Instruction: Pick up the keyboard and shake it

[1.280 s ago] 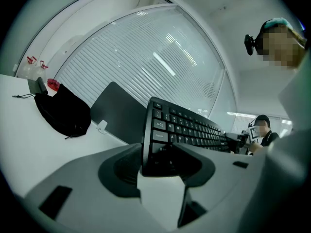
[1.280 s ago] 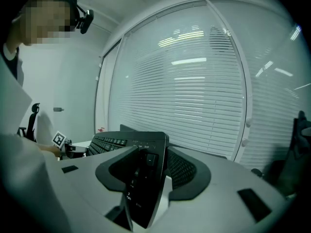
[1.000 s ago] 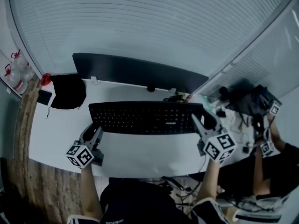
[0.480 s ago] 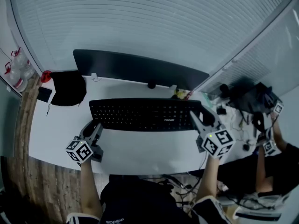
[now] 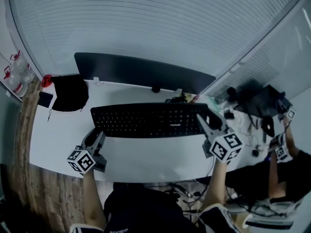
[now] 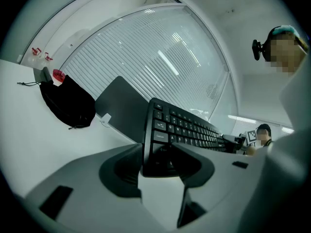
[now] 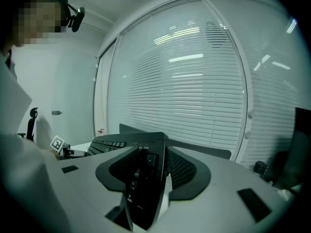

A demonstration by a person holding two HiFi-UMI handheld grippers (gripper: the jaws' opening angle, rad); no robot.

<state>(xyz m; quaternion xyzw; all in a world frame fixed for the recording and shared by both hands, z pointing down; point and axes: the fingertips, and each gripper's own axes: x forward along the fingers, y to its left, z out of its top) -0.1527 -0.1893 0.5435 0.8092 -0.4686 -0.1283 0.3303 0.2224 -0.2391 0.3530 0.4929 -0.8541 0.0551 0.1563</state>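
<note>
The black keyboard (image 5: 150, 120) lies lengthwise over the white desk (image 5: 53, 130), in front of the monitor. My left gripper (image 5: 95, 136) is at its left end. In the left gripper view that end of the keyboard (image 6: 184, 127) stands edge-on between the jaws, which are closing on it, one under the base and one over the keys. My right gripper (image 5: 209, 123) holds the right end. In the right gripper view the keyboard (image 7: 146, 188) fills the gap between the jaws of the right gripper (image 7: 146, 174). I cannot tell whether the keyboard touches the desk.
A dark monitor (image 5: 141, 74) stands just behind the keyboard. A black bag (image 5: 70, 93), a phone (image 5: 46, 100) and a red object (image 5: 47, 81) lie at the desk's left. Cables and dark clutter (image 5: 252, 113) crowd the right end, beside another person's hands (image 5: 282, 149).
The keyboard and both grippers have shifted slightly, away from me and a little left. Both grips look the same as before.
</note>
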